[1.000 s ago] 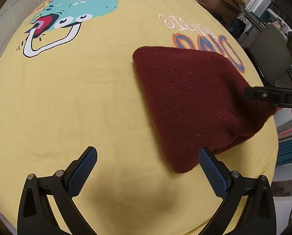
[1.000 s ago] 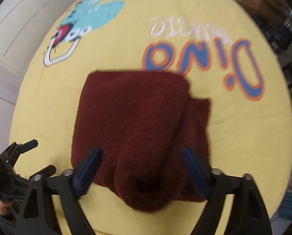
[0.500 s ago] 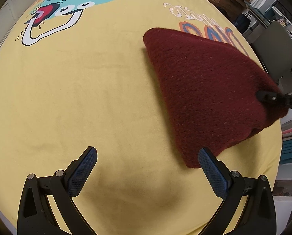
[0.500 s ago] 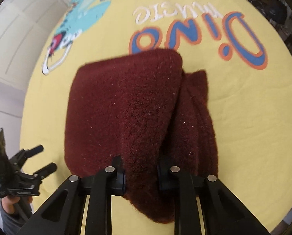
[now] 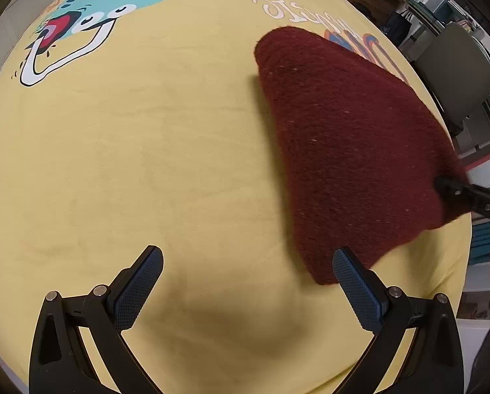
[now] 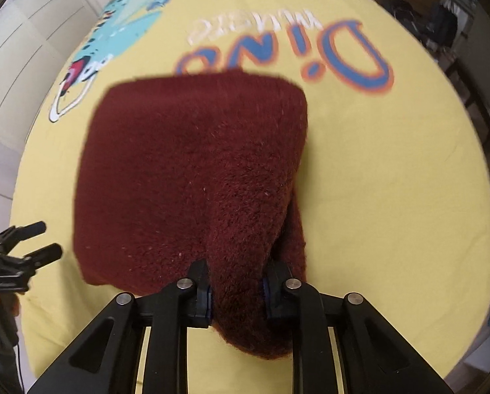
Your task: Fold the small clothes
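Both fingers of your right gripper stayed pinching the maroon knit, lifting it higher; left gripper remained spread.

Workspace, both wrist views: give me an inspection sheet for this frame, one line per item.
Surface: yellow sheet with a dinosaur cartoon and "Dino" lettering, lightly creased.
Job's things: one maroon knit garment, folded over, its near edge bunched and raised off the sheet.
Clutter: nothing seen on the sheet.
Grippers: right tool shut on the garment's bunched edge; left tool open, above bare sheet, its right finger beside the garment's near corner.
Cables: nothing seen.
Surroundings: grey chair, cardboard boxes and shelving past the far right edge; white panelled doors at left.
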Demonstrator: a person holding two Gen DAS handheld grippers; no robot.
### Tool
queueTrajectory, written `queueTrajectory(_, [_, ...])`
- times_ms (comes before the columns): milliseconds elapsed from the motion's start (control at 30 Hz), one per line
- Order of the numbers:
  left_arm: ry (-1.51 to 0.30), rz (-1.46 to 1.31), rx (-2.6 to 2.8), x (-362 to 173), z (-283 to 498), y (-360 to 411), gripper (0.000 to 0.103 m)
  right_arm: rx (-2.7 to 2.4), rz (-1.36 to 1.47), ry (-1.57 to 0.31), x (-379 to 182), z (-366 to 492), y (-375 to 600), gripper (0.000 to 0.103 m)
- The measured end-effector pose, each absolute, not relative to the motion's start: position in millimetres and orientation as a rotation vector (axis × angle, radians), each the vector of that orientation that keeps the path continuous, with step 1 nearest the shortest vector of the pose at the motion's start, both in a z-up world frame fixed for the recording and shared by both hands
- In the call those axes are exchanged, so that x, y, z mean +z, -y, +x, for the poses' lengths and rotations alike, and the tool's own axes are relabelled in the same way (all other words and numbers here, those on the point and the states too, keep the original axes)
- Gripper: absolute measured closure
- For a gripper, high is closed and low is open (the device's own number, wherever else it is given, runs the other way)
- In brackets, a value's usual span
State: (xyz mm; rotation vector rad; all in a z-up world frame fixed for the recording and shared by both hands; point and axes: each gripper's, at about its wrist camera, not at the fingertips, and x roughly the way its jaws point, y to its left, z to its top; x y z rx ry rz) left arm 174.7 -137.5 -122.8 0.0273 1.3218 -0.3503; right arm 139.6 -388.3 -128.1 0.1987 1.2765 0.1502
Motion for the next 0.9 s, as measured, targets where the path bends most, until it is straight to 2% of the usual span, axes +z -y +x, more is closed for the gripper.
queueTrajectory(133, [-1.319,0.059,-0.345,-120.8,172.3,138.0,0.001,0.118,0.19,-1.267,-132.6,136.4,390.5,0.055])
queueTrajectory(200, [-1.315,0.065,-0.338,-121.0,173.1,139.5,0.001,0.088,0.126,-1.27,-127.6,137.4,388.0,0.034])
queueTrajectory(267, [-1.314,0.047,-0.337,-120.6,173.4,138.5,0.001,0.072,0.078,-1.267,-122.5,138.0,387.2,0.026])
queueTrajectory(533, [-1.296,0.03,-0.348,-105.8,189.8,152.1,0.001,0.118,0.14,-1.198,-80.8,144.0,392.1,0.019])
queueTrajectory(633, [-1.27,0.006,-0.35,-92.0,204.4,164.0,0.001,0.132,0.136,-1.194,-71.6,155.8,386.7,0.014])
queueTrajectory(733, [-1.26,-0.025,-0.356,-85.2,224.3,184.2,0.001,0.137,0.126,-1.205,-73.3,167.3,380.0,0.001])
queueTrajectory(900, [-1.316,-0.091,-0.37,-101.8,247.2,216.1,0.001,0.163,0.144,-1.26,-98.1,182.8,373.2,0.001])
